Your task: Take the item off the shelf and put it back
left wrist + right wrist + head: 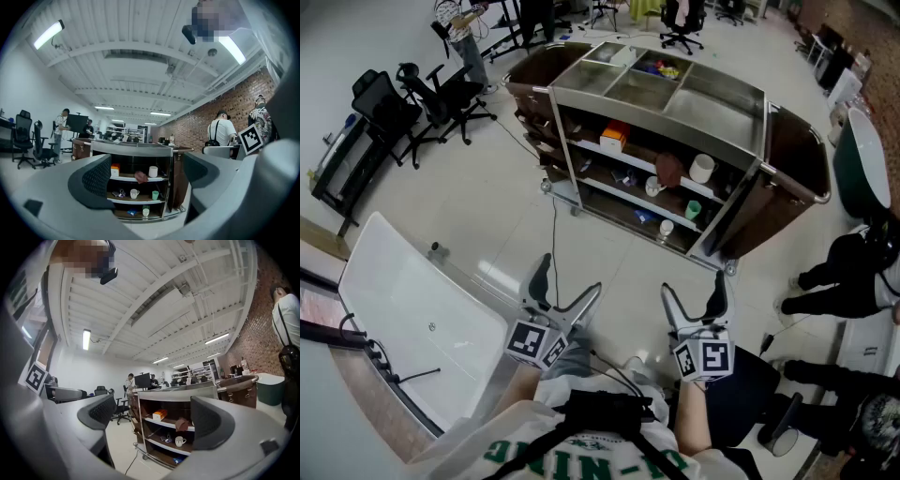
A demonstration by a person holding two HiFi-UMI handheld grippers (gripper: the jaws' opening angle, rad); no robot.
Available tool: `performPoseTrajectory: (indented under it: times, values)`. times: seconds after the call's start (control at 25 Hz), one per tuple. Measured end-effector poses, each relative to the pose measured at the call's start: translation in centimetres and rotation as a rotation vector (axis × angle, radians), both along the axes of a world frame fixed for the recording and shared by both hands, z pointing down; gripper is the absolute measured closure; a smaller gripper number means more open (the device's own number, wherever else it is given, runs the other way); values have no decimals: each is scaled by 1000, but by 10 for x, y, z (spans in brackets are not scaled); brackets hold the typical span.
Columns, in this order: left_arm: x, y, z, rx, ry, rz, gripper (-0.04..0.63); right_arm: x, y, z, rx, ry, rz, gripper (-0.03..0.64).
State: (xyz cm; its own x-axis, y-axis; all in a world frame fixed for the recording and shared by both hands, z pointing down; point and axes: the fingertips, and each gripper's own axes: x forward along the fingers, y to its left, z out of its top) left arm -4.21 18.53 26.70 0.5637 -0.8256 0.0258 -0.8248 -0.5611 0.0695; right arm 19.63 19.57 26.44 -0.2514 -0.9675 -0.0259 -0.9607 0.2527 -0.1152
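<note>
A metal shelf cart [727, 103] stands on the floor ahead of me, well out of reach. On its upper shelf are an orange-and-white box [617, 137], a brown item [669, 169] and a white cup [702, 168]. A white mug [653, 187] and a green cup [693, 210] sit lower down. My left gripper [569, 277] and right gripper [694, 286] are held low near my body, both open and empty. In the left gripper view the cart [131, 149] shows between the fingers [96, 180]. In the right gripper view the box [160, 415] and the mug [179, 441] show between the pads [101, 411].
A white tub-like unit [422, 319] stands at my left. Black office chairs [431, 94] are at the back left, and a cable [553, 234] runs over the floor toward the cart. A person in black [853, 272] is at the right, near a green bin [862, 159].
</note>
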Motion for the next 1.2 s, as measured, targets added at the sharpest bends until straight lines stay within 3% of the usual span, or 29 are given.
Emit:
performPoseTrajectory:
  times: [0.36, 0.52, 0.84, 1.2]
  values:
    - [-76, -133, 4, 71, -21, 107, 144, -101, -121, 5, -2, 14, 55, 89]
    - [-99, -175, -10, 44, 13, 135, 186, -129, -155, 3, -1, 35, 106, 89]
    - [-132, -219, 9, 76, -32, 57, 186, -131, -193, 1, -4, 26, 82, 89]
    - [-100, -233, 19, 48, -37, 79, 186, -116, -211, 13, -28, 19, 47, 89]
